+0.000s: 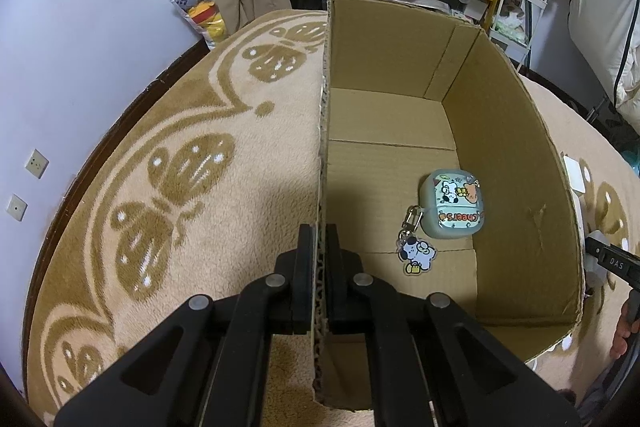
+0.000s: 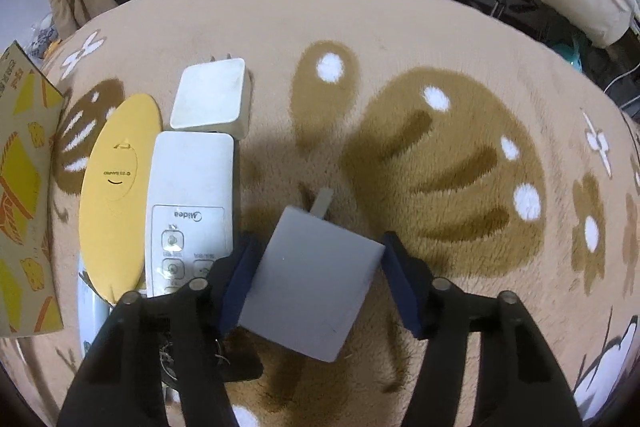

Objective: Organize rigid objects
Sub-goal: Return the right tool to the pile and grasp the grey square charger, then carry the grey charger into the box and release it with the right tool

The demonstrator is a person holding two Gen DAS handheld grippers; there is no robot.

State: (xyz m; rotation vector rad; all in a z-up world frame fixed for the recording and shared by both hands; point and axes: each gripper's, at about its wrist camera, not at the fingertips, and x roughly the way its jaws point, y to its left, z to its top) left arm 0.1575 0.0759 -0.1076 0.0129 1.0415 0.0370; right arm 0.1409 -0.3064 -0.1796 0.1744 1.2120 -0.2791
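Note:
My left gripper (image 1: pixel 319 239) is shut on the left wall of an open cardboard box (image 1: pixel 325 131) that stands on the carpet. On the box floor lies a pale green earbud case (image 1: pixel 454 205) with cartoon stickers, and a dog charm (image 1: pixel 416 257) is clipped to it. My right gripper (image 2: pixel 320 247) points down at the carpet with a grey-white plug charger (image 2: pixel 312 283) between its blue pads. The charger lies skewed to the pads. The left pad is at its side, the right pad is close to one corner, and I see no firm squeeze.
Left of the charger lie a white Midea remote (image 2: pixel 192 195), a yellow oval disc (image 2: pixel 116 187) and a white square adapter (image 2: pixel 210 95). The box's printed outer wall (image 2: pixel 24 187) is at the far left. Shelves, bags and bedding ring the round butterfly carpet (image 1: pixel 180 155).

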